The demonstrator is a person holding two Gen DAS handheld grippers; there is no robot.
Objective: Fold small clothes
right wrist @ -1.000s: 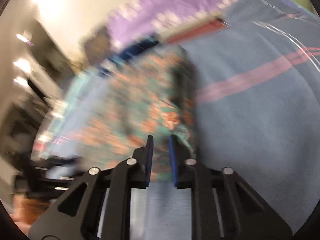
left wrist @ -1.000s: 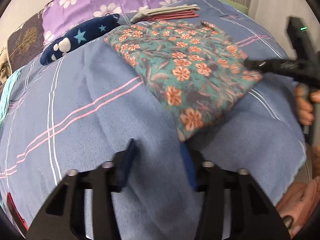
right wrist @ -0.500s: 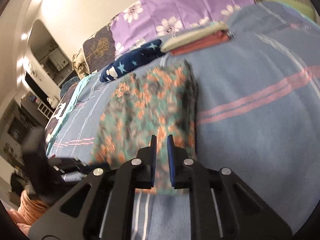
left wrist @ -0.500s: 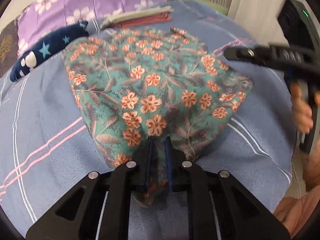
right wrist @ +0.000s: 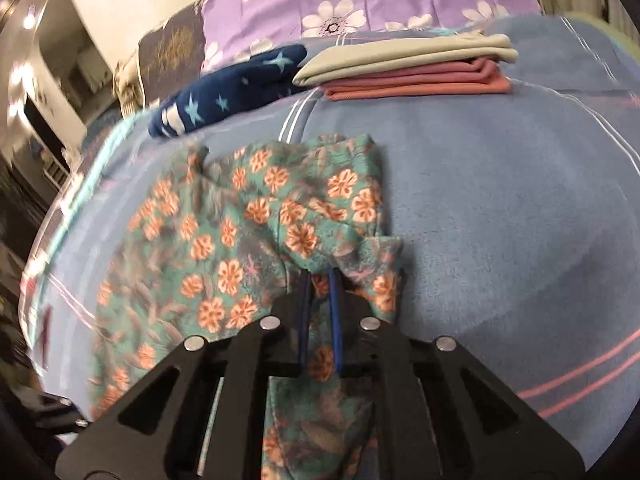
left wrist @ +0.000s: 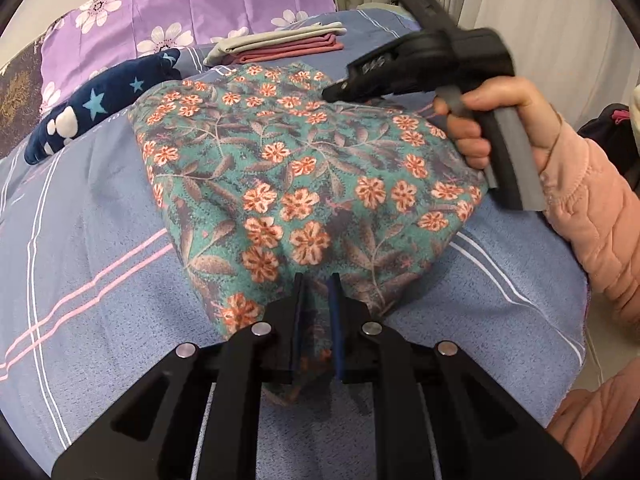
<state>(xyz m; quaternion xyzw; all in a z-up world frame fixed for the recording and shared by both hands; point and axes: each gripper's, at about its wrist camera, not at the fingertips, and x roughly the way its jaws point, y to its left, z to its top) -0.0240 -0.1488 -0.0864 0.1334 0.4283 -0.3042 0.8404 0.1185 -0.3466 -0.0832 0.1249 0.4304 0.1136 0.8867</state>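
The left claw [left wrist: 316,292] is almost pressed together and pinches the near corner of the flowery green cloth [left wrist: 304,168]. Its jaws closed on that corner during the last second and now sit still. The right claw [right wrist: 320,284] is almost pressed together too, and it pinches a bunched edge of the same cloth [right wrist: 248,232]. Its jaws have just closed a little more on the cloth between them.

A second ago the left claw was spread and over the bare blue bed [left wrist: 100,240], with the cloth well apart from it. Now the cloth fills the middle of its view. The right claw has swung along the cloth's edge, and the edge now rises up in folds at its tips.

The cloth lies on the bed, partly lifted. Behind it are a dark blue star cloth [left wrist: 100,108] and a neat pile of folded clothes [left wrist: 280,44], both near the purple flower pillow [left wrist: 192,8]. The bed is bare on both sides of the cloth. The bed's edge is close on the right, by the hand [left wrist: 504,120] in a pink sleeve [left wrist: 596,216].
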